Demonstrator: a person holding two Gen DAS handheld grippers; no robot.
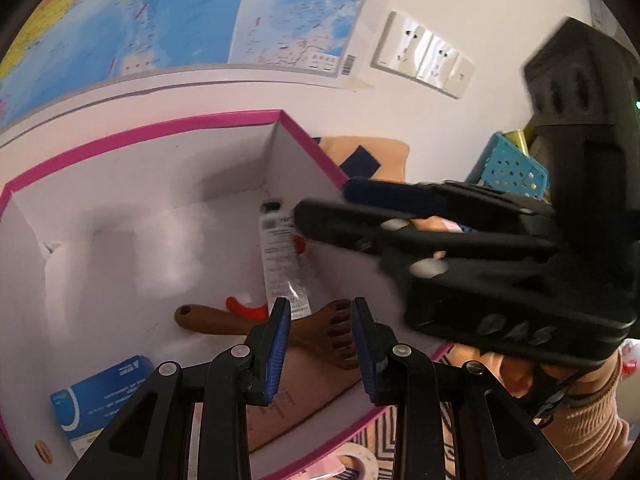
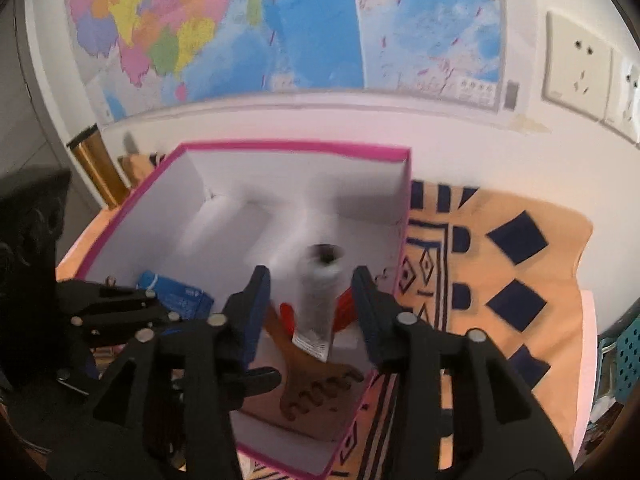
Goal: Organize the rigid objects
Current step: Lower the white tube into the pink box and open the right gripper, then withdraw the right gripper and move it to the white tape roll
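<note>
Here, one line per item, view by view.

Left wrist view, box: a white box with a pink rim [image 1: 224, 120] fills the frame, open at the top.
Left wrist view, tube: a white tube [image 1: 282, 256] lies inside along the box's right wall, dark cap toward the far corner, flat crimped end toward the camera.
Left wrist view, left tongs [image 1: 322, 344]: spread at a moderate gap and empty, hovering over the tube's crimped end and a brown wooden comb [image 1: 256, 322].
Left wrist view, right tongs [image 1: 320, 200]: reaching in from the right, tips at the tube's cap end; whether they touch it cannot be told.

Right wrist view, right tongs [image 2: 312, 304]: spread wide, holding nothing.
Right wrist view, tube [image 2: 318, 300]: blurred, between and below the two fingers, long axis running along the fingers, cap away.
Right wrist view, other contents: a blue carton [image 2: 176, 294] to the left, a red piece [image 2: 286, 314] beside the tube.

Judgement: the right tongs are better placed; closing would pinch the tube across its width.
</note>
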